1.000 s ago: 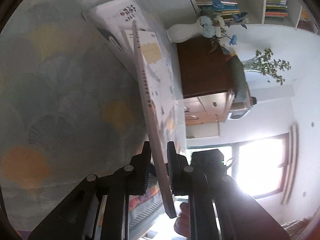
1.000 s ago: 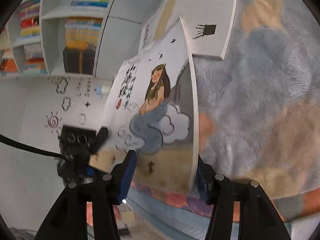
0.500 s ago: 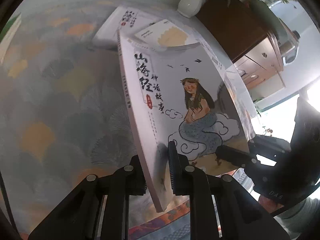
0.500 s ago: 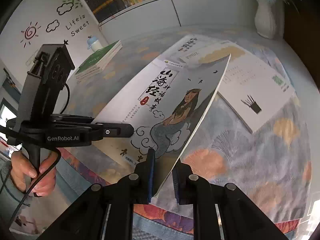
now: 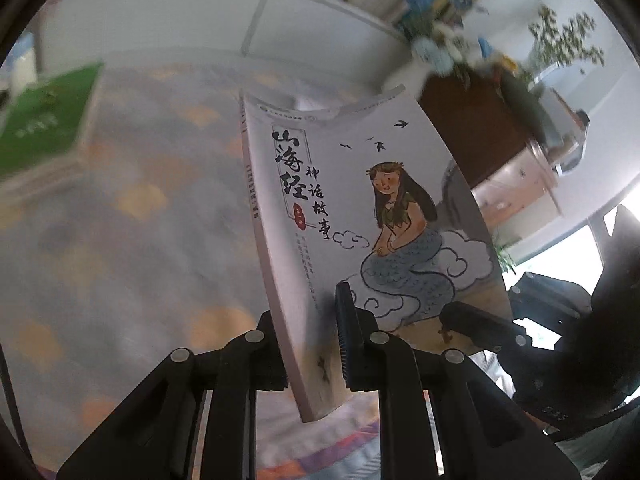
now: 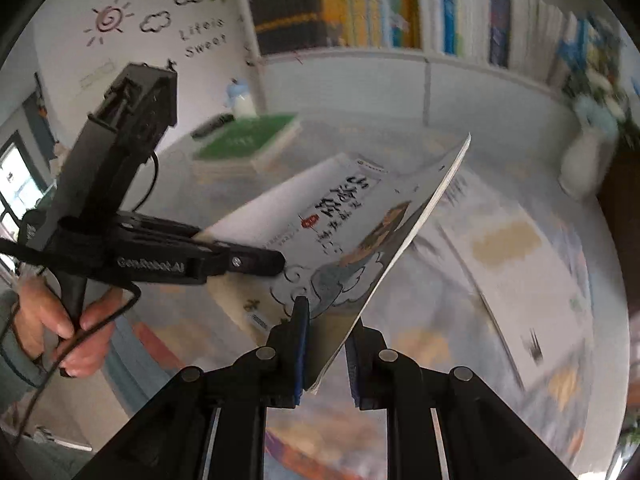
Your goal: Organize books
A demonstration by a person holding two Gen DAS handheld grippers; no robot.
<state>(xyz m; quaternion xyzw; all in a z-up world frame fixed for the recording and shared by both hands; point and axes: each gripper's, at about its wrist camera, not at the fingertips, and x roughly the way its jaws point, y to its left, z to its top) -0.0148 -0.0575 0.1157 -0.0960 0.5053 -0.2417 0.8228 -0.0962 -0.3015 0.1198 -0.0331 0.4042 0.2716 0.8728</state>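
Note:
A white picture book (image 5: 360, 208) with a long-haired mermaid girl and black Chinese lettering on its cover hangs in the air above the patterned tablecloth. My left gripper (image 5: 310, 336) is shut on its lower spine corner. My right gripper (image 6: 326, 344) is shut on the lower page edge of the same book (image 6: 340, 232). In the right wrist view the left gripper (image 6: 256, 260) grips the book from the left. In the left wrist view the right gripper's finger (image 5: 480, 326) lies on the cover at the lower right.
A stack of green-covered books (image 6: 248, 142) lies at the table's far left, also in the left wrist view (image 5: 44, 120). White books (image 6: 520, 268) lie flat on the cloth at right. A white vase (image 6: 580, 160) with flowers stands by full bookshelves (image 6: 400, 12).
Both grippers have lifted the book higher and swung it left, toward the green stack. The right gripper closed on the book's page edge about a second ago and still holds it.

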